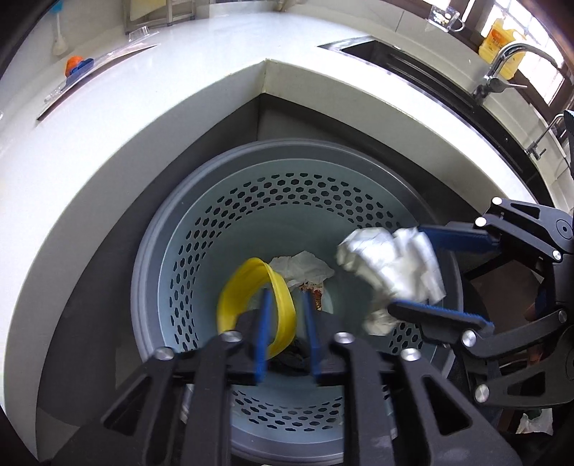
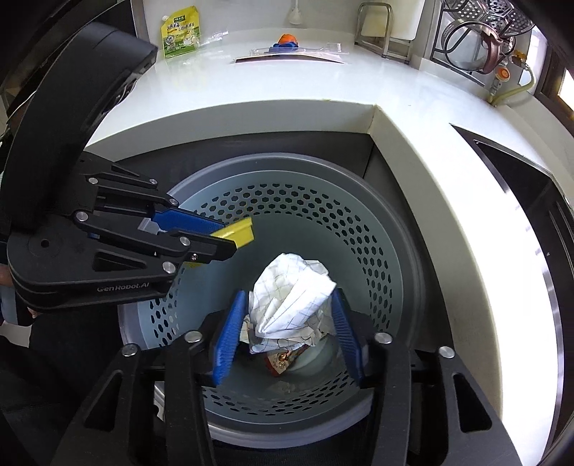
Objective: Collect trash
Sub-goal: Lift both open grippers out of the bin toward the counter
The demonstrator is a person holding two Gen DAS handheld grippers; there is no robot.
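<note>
- The white countertop (image 1: 150,118) is wrapping the corner from nine o'clock over twelve to three, its edge overhanging just above the bin's far rim.
- The perforated waste bin (image 1: 272,200) is sitting under that corner, mouth facing up, filling the middle of both views; its rim is leaving open room toward six o'clock, where both tools are entering.
- The left gripper (image 1: 285,304) is hanging over the bin at six o'clock, jaws narrow and clamping the rim of a yellow lid (image 1: 251,286).
- The right gripper (image 2: 287,322) is reaching in from three o'clock in the left view, jaws fairly wide around a crumpled checked paper wad (image 2: 290,290), pressing it on both sides.
- Down at the bin floor, white tissue (image 1: 305,267) and a printed wrapper (image 2: 281,360) are lying already collected.
- Judging progress: some trash is binned, both held pieces are poised above the opening and seem ready for release; a pouch (image 2: 179,32) at eleven o'clock and a plastic package (image 2: 287,48) at twelve are waiting on the counter, possibly further pickups.
</note>
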